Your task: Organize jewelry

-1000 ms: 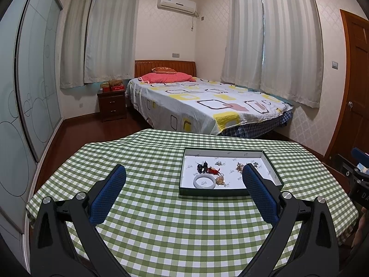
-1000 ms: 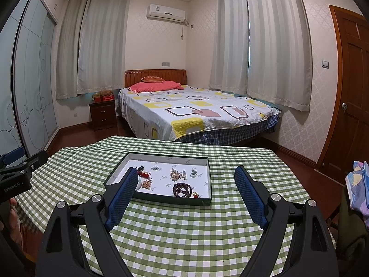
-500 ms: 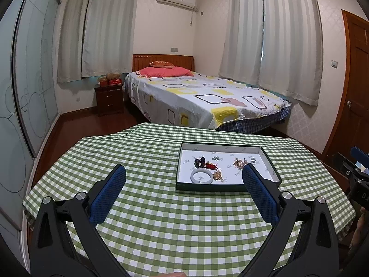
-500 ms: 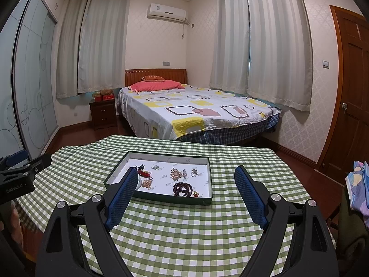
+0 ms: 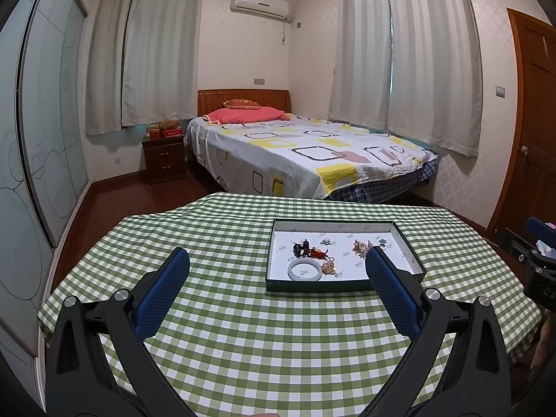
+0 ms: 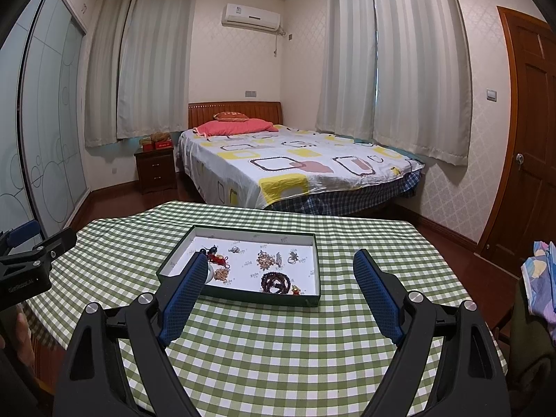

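1. Presently, the left gripper [image 5: 277, 264] is held above the near part of a table covered by a green-and-white checked cloth [image 5: 243, 330]; its blue-padded fingers [image 5: 163, 292] are spread wide apart, with nothing between them.
2. The right gripper [image 6: 279, 269] is likewise held over the cloth, fingers [image 6: 377, 292] wide apart and empty.
3. A shallow dark-green tray [image 6: 243, 294] with a white floor is seen lying flat on the cloth, ahead of both grippers and untouched by either.
4. The jewelry is all found inside the tray. A pale bangle [image 5: 305, 271] is noted near the front left corner, with a gold-coloured chain piece [image 5: 328, 269] just beside it.
5. A dark piece with red cord [image 5: 307, 249] is noted behind the bangle.
6. A dark brown bead bracelet [image 6: 276, 282] is seen near the front wall of the tray, and a pale bead cluster [image 6: 266, 260] behind it.
7. Small silver-toned items [image 6: 292, 258] are recorded towards the right of the tray; their type cannot be told.
8. A bed [image 6: 295, 170] and a wooden nightstand [image 6: 154, 168] are noted behind the table.
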Action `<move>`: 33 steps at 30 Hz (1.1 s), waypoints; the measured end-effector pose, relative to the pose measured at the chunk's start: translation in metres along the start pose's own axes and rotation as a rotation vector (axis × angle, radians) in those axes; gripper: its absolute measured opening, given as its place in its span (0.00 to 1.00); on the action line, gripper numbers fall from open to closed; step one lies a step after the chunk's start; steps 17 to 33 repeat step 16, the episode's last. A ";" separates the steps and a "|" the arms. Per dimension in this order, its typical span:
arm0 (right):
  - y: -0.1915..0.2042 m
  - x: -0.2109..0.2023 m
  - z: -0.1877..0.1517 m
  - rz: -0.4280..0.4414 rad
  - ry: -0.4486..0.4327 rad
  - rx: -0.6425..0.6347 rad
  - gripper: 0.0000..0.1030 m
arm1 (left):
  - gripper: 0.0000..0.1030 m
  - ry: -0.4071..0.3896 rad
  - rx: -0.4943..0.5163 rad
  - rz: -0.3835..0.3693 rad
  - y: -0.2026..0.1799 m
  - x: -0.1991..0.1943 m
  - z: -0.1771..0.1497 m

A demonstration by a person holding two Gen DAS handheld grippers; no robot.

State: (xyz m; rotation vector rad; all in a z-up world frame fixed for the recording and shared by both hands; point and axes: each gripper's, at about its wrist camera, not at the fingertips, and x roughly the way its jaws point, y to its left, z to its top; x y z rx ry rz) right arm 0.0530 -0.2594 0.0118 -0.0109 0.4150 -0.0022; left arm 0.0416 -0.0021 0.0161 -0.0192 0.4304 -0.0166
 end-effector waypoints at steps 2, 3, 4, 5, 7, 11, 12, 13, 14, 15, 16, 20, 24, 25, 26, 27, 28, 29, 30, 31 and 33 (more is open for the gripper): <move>0.000 0.000 0.000 0.000 -0.001 0.000 0.80 | 0.96 -0.004 -0.003 0.001 0.000 0.000 0.000; 0.000 0.000 0.000 0.000 0.000 0.000 0.80 | 0.96 -0.004 -0.006 0.005 0.001 0.000 0.000; 0.000 0.000 0.000 0.000 0.000 0.001 0.80 | 0.96 -0.003 -0.008 0.006 0.001 0.000 -0.001; 0.000 0.000 -0.001 0.000 0.001 0.002 0.80 | 0.96 -0.004 -0.008 0.005 0.002 0.000 -0.001; 0.000 0.001 -0.001 0.001 0.003 0.002 0.80 | 0.96 -0.006 -0.001 0.011 0.002 0.001 -0.001; -0.002 0.005 -0.003 0.000 0.011 0.005 0.80 | 0.96 -0.009 0.006 0.038 0.002 0.005 -0.002; -0.002 0.007 -0.004 0.000 0.014 0.006 0.80 | 0.96 0.000 0.007 0.038 0.004 0.009 -0.002; -0.003 0.008 -0.004 -0.001 0.017 0.009 0.80 | 0.96 0.009 0.008 0.033 0.005 0.012 -0.003; -0.005 0.011 -0.005 -0.001 0.022 0.012 0.80 | 0.96 0.026 0.007 0.033 0.007 0.018 -0.004; -0.007 0.015 -0.007 -0.001 0.027 0.017 0.80 | 0.96 0.041 0.003 0.039 0.010 0.024 -0.005; -0.008 0.018 -0.008 -0.003 0.030 0.020 0.80 | 0.96 0.056 -0.003 0.044 0.013 0.031 -0.007; -0.008 0.018 -0.008 -0.003 0.030 0.020 0.80 | 0.96 0.056 -0.003 0.044 0.013 0.031 -0.007; -0.008 0.018 -0.008 -0.003 0.030 0.020 0.80 | 0.96 0.056 -0.003 0.044 0.013 0.031 -0.007; -0.008 0.018 -0.008 -0.003 0.030 0.020 0.80 | 0.96 0.056 -0.003 0.044 0.013 0.031 -0.007; -0.008 0.018 -0.008 -0.003 0.030 0.020 0.80 | 0.96 0.056 -0.003 0.044 0.013 0.031 -0.007; -0.008 0.018 -0.008 -0.003 0.030 0.020 0.80 | 0.96 0.056 -0.003 0.044 0.013 0.031 -0.007; -0.008 0.018 -0.008 -0.003 0.030 0.020 0.80 | 0.96 0.056 -0.003 0.044 0.013 0.031 -0.007; -0.008 0.018 -0.008 -0.003 0.030 0.020 0.80 | 0.96 0.056 -0.003 0.044 0.013 0.031 -0.007; -0.008 0.018 -0.008 -0.003 0.030 0.020 0.80 | 0.96 0.056 -0.003 0.044 0.013 0.031 -0.007; -0.008 0.018 -0.008 -0.003 0.030 0.020 0.80 | 0.96 0.056 -0.003 0.044 0.013 0.031 -0.007; -0.008 0.018 -0.008 -0.003 0.030 0.020 0.80 | 0.96 0.056 -0.003 0.044 0.013 0.031 -0.007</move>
